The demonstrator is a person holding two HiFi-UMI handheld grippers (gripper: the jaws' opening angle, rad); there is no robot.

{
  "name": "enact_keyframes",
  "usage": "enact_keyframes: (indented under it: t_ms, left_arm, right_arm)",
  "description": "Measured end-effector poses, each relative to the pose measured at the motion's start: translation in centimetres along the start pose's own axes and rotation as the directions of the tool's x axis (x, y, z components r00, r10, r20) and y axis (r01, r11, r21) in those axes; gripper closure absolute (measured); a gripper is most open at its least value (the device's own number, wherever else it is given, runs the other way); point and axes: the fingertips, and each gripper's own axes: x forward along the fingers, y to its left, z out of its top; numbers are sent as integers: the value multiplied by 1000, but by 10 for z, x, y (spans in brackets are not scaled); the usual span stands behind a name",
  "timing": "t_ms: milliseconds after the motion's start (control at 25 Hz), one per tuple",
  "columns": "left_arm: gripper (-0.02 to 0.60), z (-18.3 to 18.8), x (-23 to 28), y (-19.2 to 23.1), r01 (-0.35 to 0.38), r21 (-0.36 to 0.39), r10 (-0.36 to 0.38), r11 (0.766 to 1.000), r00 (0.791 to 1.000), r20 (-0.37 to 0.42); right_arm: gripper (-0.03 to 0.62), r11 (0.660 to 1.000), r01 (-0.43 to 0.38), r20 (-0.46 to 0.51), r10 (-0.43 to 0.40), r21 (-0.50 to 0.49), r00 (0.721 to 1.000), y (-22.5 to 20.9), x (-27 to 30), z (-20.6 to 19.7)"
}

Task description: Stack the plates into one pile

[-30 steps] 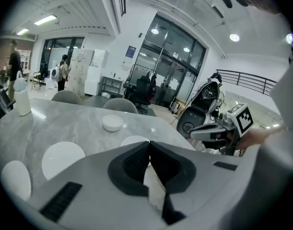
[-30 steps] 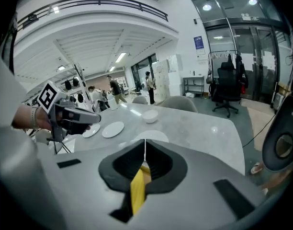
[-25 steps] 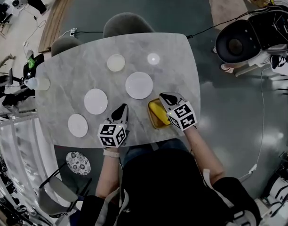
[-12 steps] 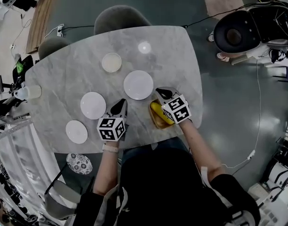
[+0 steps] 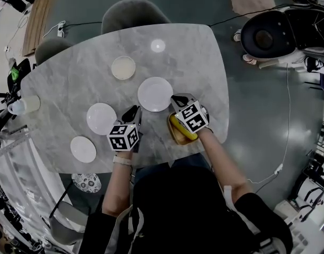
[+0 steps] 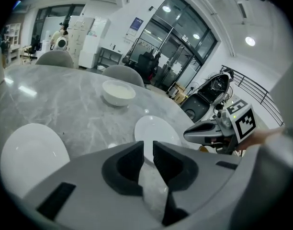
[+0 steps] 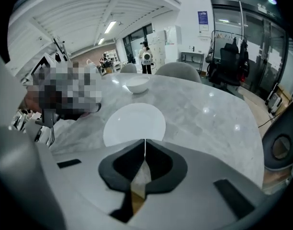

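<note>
Plates [image 5: 101, 118] sit scattered singly on the marble table [image 5: 194, 62], big white plate [image 5: 155, 93] just ahead of both tips; left gripper [image 5: 133, 111] has just cracked open a sliver, nothing inside, right gripper [image 5: 176, 98] is pinched shut and empty, so I'd open wider and slide under the rim.

The grey marble counter [image 5: 72, 83] has rounded corners. A yellow-brown dish [image 5: 173, 134] lies on it beneath the right hand-held gripper [image 5: 178, 99], close to the near edge. Just ahead of that gripper's tips and slightly to their left sits the largest white plate [image 5: 155, 93]. Farther ahead, well apart, lie a cream bowl [image 5: 123, 67] and a small white dish [image 5: 158, 45]. Off to the gripper's left lies a second white plate [image 5: 101, 118], and beyond it, by the near edge, a third white plate [image 5: 83, 149]. A pale cup [image 5: 25, 105] stands at the far-left edge.
</note>
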Motion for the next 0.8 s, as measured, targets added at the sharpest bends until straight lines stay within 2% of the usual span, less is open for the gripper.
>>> enact_keyframes:
  t_ms: [400, 560, 800]
  left_arm:
    - [434, -6, 23, 9, 5, -89, -7, 996, 1000, -24]
    - [413, -7, 28, 11, -6, -119, 3, 993, 1000, -27]
    - [405, -9, 31, 3, 27, -167, -31, 986, 999, -21]
  right_arm:
    - [577, 998, -17, -101, 11, -59, 995, -8, 21, -13]
    - [577, 997, -23, -112, 14, -76, 994, -12, 22, -12]
    - [577, 993, -20, -123, 5, -119, 992, -15, 24, -8]
